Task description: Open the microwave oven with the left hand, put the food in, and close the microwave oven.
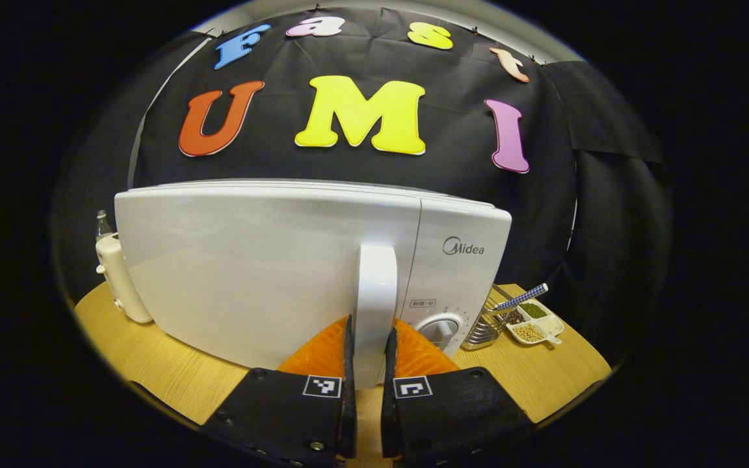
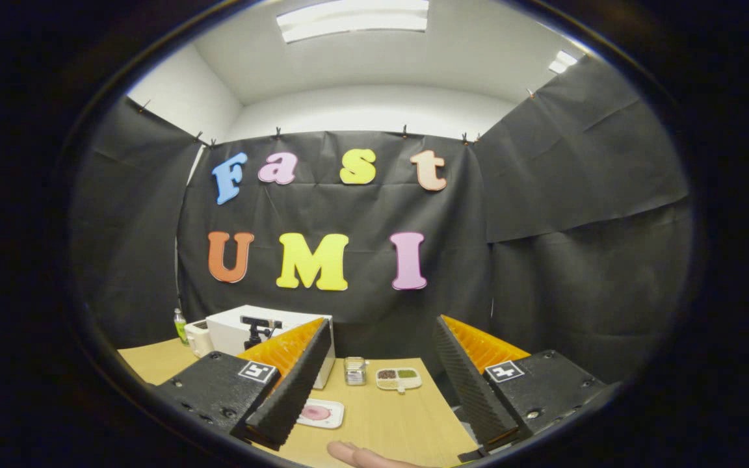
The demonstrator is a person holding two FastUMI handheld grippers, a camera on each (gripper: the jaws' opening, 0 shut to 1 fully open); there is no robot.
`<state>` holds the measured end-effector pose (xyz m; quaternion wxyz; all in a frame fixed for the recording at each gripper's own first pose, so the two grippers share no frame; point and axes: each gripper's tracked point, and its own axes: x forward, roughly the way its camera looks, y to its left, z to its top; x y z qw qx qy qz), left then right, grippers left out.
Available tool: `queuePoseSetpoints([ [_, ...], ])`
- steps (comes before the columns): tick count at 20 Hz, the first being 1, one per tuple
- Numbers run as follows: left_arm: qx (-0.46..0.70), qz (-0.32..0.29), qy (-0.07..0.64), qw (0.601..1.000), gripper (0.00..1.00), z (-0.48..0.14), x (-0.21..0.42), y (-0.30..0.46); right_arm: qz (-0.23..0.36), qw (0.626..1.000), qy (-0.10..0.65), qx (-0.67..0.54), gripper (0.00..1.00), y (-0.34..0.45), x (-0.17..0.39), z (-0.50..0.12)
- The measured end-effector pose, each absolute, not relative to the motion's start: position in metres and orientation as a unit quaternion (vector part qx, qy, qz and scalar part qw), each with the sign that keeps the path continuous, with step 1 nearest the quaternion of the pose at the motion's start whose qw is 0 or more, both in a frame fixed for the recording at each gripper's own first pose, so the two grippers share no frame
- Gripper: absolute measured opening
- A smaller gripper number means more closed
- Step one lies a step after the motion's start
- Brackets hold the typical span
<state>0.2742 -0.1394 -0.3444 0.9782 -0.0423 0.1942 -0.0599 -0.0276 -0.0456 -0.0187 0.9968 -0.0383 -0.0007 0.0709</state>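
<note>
- On the table (image 1: 543,377), just right of the microwave oven (image 1: 270,273), a divided dish (image 1: 536,323) of green, tan and dark grains is seen beside a wire basket (image 1: 484,330).
- In front of the microwave oven, a plate (image 2: 321,413) with pink food (image 2: 315,412) is seen.
- The microwave oven's door handle (image 1: 375,305) is clamped between the nearly closed fingers of the left hand-held gripper (image 1: 368,380).
- The right hand-held gripper (image 2: 378,383) is held wide apart and empty, well back from the microwave oven.

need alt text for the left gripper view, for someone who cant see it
The left gripper has its fingers closed around the white microwave's vertical door handle, door shut. To the right on the wooden table sit a wire utensil holder and a divided dish of beans.
</note>
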Motion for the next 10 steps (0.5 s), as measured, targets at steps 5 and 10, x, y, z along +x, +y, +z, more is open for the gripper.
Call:
queuePoseSetpoints([
  [5, -0.013, -0.067, 0.166, 0.984, 0.15, -0.337, 0.230, -0.125, 0.071, 0.996, -0.004, -0.050, 0.95, -0.047, -0.033, -0.015],
  [10, -0.025, -0.086, 0.174, 0.981, 0.15, -0.331, 0.182, -0.104, 0.090, 0.995, 0.005, -0.042, 0.96, -0.029, -0.042, -0.021],
])
